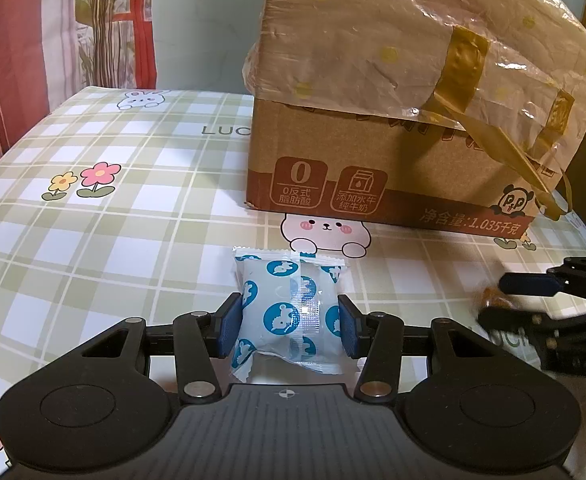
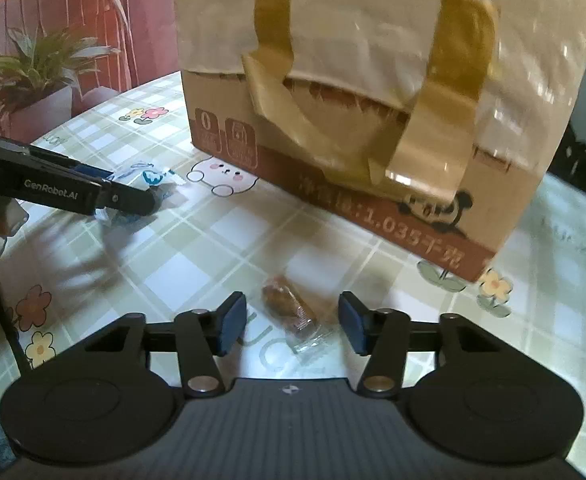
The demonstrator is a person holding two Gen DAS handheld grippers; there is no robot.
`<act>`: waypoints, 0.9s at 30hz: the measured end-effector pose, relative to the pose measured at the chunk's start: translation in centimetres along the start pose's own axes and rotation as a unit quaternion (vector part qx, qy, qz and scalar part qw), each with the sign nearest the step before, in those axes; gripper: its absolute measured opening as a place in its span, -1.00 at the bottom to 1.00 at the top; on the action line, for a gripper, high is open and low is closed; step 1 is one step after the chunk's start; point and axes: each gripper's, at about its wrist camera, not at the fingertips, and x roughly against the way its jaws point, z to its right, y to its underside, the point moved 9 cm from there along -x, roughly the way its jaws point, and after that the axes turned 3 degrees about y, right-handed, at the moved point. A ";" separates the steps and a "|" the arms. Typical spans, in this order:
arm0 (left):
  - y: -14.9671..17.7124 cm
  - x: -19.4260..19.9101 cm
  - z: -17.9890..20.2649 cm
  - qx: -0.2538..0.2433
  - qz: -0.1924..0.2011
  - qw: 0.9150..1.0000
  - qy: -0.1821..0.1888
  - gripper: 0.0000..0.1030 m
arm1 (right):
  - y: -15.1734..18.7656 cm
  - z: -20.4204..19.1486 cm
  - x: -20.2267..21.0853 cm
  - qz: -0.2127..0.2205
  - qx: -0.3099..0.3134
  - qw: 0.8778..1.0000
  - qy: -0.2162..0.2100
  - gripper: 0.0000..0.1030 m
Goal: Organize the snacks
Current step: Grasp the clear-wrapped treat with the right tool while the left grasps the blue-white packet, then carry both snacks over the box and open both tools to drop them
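Covering the whole table, a green-and-white checked cloth printed with flowers and rabbits carries everything else. Toward its far side stands a brown cardboard box, and a tan plastic bag with mustard handles is draped over the top of it, one handle hanging down the box's front. The left gripper sits low over the cloth in front of the box, its blue pads pressed against both sides of a pale snack packet patterned with blue circles; the packet's lower end is touching the cloth. To its right, the right gripper has its jaws standing apart, clear of a small brown snack in a clear wrapper that lies flat on the cloth between them. That picture is blurred, so the wrapper's print cannot be read.
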 end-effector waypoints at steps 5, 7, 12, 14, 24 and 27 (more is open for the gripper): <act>0.0 0.1 -0.1 0.003 0.001 1.000 0.002 0.00 | -0.7 0.5 -0.3 0.011 -0.021 1.000 0.002 -0.62; 0.0 0.2 -0.2 0.010 0.003 1.000 0.008 -0.01 | -0.8 0.4 -0.5 0.013 -0.028 1.000 -0.002 -0.62; 0.1 0.5 0.4 0.005 0.004 1.000 0.014 -0.03 | -0.6 0.1 -0.2 0.016 -0.051 0.999 -0.005 -0.62; 0.0 0.8 0.7 0.003 0.007 1.000 0.017 -0.04 | -0.5 0.1 0.1 0.020 -0.063 0.998 -0.005 -0.62; -1.0 2.7 1.6 -0.011 0.038 0.999 0.023 -0.04 | -1.0 0.1 2.4 0.044 -0.073 0.996 -0.002 -0.62; -1.6 3.5 1.8 -0.015 0.050 0.998 0.023 -0.04 | -1.3 -0.3 3.1 0.052 -0.064 0.997 -0.002 -0.62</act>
